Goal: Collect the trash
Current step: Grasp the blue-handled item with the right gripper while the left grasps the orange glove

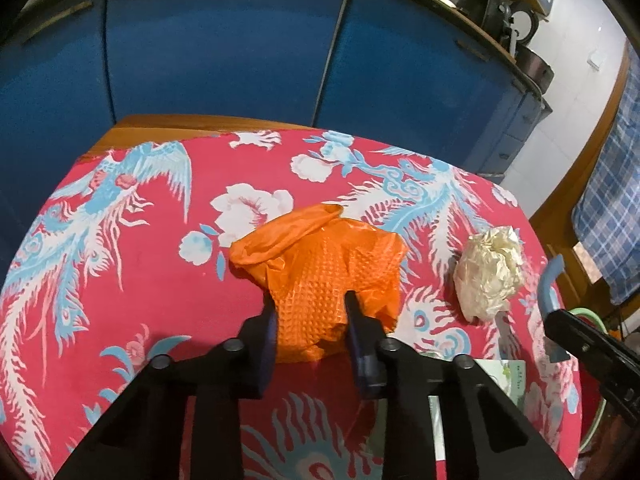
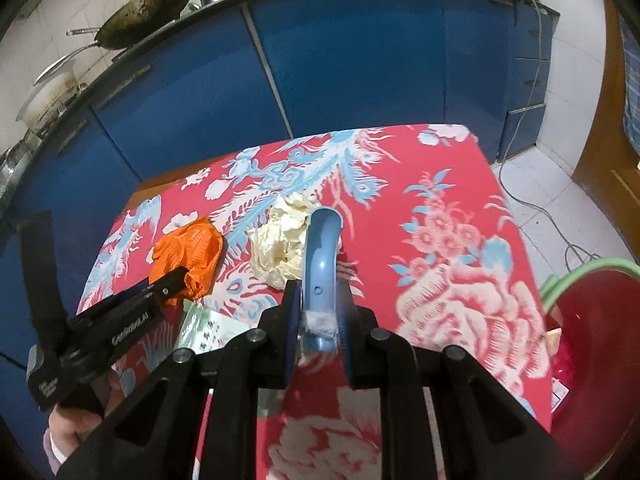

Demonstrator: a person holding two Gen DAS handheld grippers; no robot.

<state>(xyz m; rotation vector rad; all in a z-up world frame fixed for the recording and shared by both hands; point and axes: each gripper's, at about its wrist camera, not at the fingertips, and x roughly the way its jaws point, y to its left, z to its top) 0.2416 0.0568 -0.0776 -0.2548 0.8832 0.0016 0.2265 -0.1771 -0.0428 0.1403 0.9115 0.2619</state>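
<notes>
A crumpled orange glove (image 1: pixel 320 268) lies on the red patterned tablecloth (image 1: pixel 140 280). My left gripper (image 1: pixel 308 300) is shut on the orange glove, its fingers pressing both sides. It also shows in the right wrist view (image 2: pixel 188 256). A crumpled white paper ball (image 1: pixel 490 272) lies to the glove's right, also in the right wrist view (image 2: pixel 280 244). My right gripper (image 2: pixel 318 308) is shut on a curved blue plastic handle (image 2: pixel 320 256), which stands up just in front of the paper ball. A printed paper packet (image 2: pixel 208 328) lies flat between the grippers.
A red bucket with a green rim (image 2: pixel 592 340) stands at the table's right side. Blue cabinets (image 2: pixel 340 60) run behind the table, with a wok (image 2: pixel 144 12) and pots on the counter. A cable (image 2: pixel 528 200) lies on the tiled floor.
</notes>
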